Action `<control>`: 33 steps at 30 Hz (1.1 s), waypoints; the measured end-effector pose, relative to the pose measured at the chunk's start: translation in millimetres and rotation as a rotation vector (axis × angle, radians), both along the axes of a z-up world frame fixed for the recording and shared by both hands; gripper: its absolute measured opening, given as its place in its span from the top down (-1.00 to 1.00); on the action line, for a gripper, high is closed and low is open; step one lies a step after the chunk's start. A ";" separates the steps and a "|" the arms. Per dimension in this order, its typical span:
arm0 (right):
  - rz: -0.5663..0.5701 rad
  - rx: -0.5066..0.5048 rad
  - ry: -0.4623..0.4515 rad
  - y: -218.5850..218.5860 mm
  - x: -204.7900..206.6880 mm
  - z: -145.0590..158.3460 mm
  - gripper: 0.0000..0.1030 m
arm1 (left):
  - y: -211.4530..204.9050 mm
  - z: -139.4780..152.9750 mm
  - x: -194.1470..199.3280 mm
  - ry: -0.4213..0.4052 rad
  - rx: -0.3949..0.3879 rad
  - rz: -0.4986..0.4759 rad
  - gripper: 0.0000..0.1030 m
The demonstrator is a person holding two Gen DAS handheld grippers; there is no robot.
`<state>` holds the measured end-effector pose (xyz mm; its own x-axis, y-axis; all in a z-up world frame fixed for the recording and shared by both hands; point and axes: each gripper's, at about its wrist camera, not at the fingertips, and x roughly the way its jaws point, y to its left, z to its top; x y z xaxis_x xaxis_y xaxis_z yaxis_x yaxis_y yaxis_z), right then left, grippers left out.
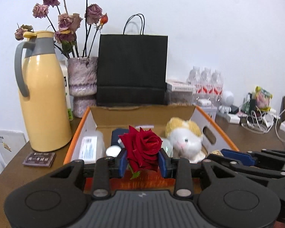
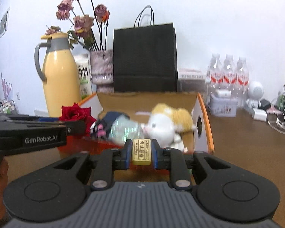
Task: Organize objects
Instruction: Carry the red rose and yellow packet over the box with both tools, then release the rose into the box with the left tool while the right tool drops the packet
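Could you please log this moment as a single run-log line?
left gripper: shut on red rose | right gripper: shut on yellow eraser | both above cardboard box | plush toy inside

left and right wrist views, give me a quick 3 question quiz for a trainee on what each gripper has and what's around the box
1. True or false: the left gripper is shut on a red rose.
2. What does the right gripper hold? A) a pale yellow eraser with print B) a water bottle C) a charger
3. Which toy lies in the open cardboard box?

Key
1. True.
2. A.
3. The white and tan plush toy, at the box's right side.
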<state>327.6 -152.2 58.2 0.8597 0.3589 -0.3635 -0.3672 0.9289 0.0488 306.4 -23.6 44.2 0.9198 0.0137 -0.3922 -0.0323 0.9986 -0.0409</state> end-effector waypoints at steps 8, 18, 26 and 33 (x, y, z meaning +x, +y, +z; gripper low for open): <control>0.018 0.004 -0.048 23.0 35.1 12.1 0.58 | 9.6 17.2 30.6 -0.060 -0.014 0.029 0.38; 0.027 -0.024 -0.083 47.7 85.2 10.2 0.58 | 22.4 21.0 84.8 -0.069 -0.008 0.045 0.38; 0.026 -0.046 -0.070 49.9 112.3 4.5 0.58 | 35.5 12.3 113.1 -0.033 -0.011 0.048 0.37; 0.025 -0.088 -0.069 52.2 124.6 -2.9 0.57 | 36.5 5.7 125.8 -0.019 0.015 0.065 0.32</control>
